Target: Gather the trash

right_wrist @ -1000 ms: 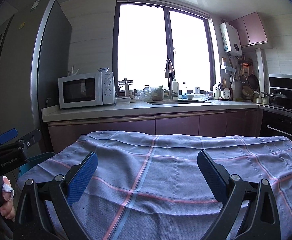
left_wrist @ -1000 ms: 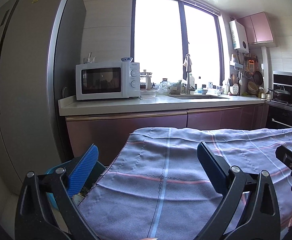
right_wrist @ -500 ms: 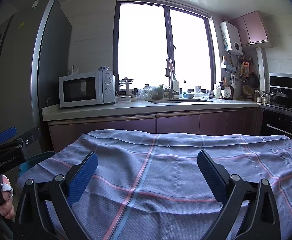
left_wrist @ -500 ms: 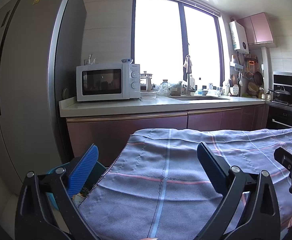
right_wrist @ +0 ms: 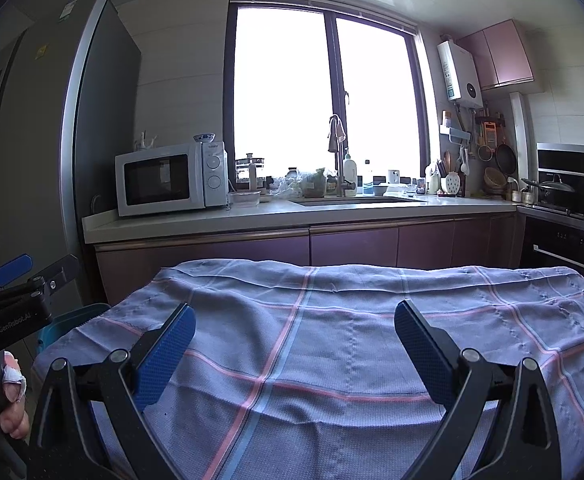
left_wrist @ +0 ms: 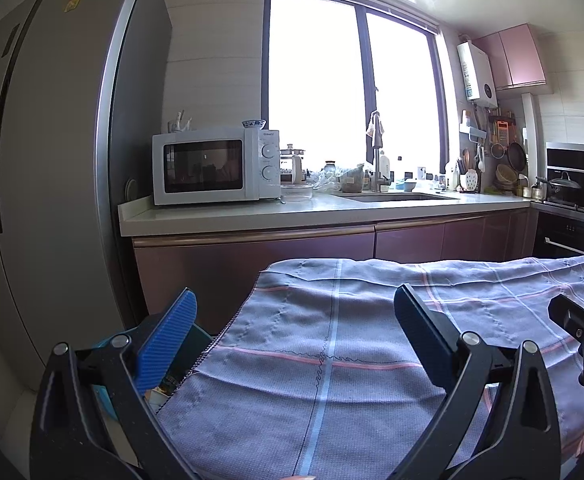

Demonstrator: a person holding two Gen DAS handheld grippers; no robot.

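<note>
Both grippers are open and empty, held side by side over a table covered with a grey-blue checked cloth [left_wrist: 332,332], which also shows in the right wrist view [right_wrist: 352,328]. My left gripper [left_wrist: 292,332] hangs over the cloth's left edge. A blue bin [left_wrist: 104,392] stands on the floor below it, partly hidden by the left finger, with some trash inside. My right gripper [right_wrist: 294,344] is over the middle of the cloth. The bin [right_wrist: 68,320] shows at the table's left. No trash shows on the cloth.
A tall grey fridge [left_wrist: 52,160] stands at the left. Behind the table runs a counter [left_wrist: 292,212] with a white microwave [left_wrist: 216,170], jars, a sink and tap [left_wrist: 378,168]. A stove with a pot [left_wrist: 564,184] is at the right.
Both grippers have drifted slightly; the view shifts a little. Both stay open and empty.
</note>
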